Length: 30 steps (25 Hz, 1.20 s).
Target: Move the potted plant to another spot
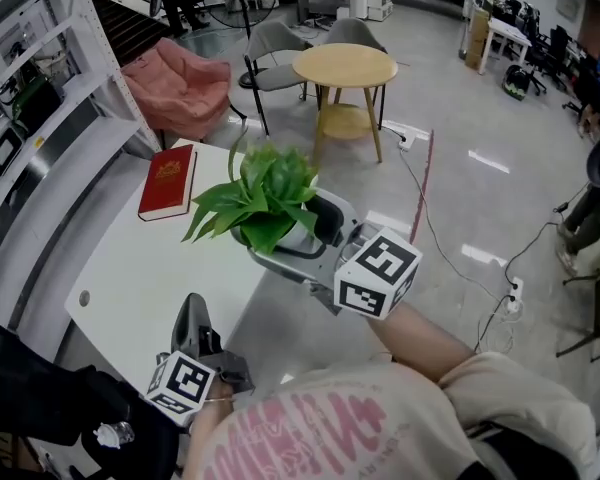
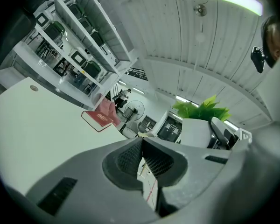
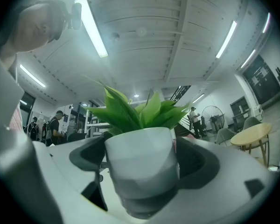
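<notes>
I am in the carry step. My right gripper point(image 1: 298, 240) is clamped on the white pot of the potted plant point(image 1: 265, 200), which hangs over the right edge of the white table point(image 1: 145, 268) — lifted off it, I think. My left gripper point(image 1: 193, 318) sits near me, fingers pressed together on nothing. Next I need a bare spot and a soft, upright set-down. I count one table, one red book point(image 1: 168, 182) at its far left, one plant — and two grippers.

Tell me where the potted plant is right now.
In the head view, the potted plant sits between the jaws of the right gripper at the right edge of the white table, right of the red book.
</notes>
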{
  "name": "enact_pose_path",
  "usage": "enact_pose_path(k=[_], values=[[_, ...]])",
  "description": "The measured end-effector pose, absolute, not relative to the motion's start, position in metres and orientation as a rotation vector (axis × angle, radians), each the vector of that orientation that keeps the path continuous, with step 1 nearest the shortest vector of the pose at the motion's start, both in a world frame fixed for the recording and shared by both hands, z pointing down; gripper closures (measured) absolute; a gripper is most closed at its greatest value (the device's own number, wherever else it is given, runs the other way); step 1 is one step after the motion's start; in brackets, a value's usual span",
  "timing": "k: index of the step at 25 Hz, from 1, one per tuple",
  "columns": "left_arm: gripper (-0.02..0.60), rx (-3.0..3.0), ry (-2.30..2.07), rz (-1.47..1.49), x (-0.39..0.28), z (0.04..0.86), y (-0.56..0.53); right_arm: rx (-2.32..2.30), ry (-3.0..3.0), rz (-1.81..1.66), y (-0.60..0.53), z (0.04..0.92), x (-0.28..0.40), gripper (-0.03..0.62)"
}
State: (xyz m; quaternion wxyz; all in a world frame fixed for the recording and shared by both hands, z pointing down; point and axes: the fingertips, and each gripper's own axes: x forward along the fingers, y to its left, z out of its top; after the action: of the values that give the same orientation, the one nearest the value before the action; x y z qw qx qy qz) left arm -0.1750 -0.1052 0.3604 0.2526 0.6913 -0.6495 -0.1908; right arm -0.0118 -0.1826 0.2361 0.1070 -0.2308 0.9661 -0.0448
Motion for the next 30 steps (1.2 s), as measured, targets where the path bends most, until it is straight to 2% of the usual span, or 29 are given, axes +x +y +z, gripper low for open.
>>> enact_pose_path(k=[13,30], values=[[0.578,1.934,-1.706,-0.456,-0.164,0.361,-0.173,-0.831,2.771,-0.130,-0.246,0.235,0.020,0.103],[0.578,2.123,-1.574,-0.410,-0.194,0.332,-0.311,-0.987,2.689,-0.129,-0.353,0.233,-0.008,0.105]])
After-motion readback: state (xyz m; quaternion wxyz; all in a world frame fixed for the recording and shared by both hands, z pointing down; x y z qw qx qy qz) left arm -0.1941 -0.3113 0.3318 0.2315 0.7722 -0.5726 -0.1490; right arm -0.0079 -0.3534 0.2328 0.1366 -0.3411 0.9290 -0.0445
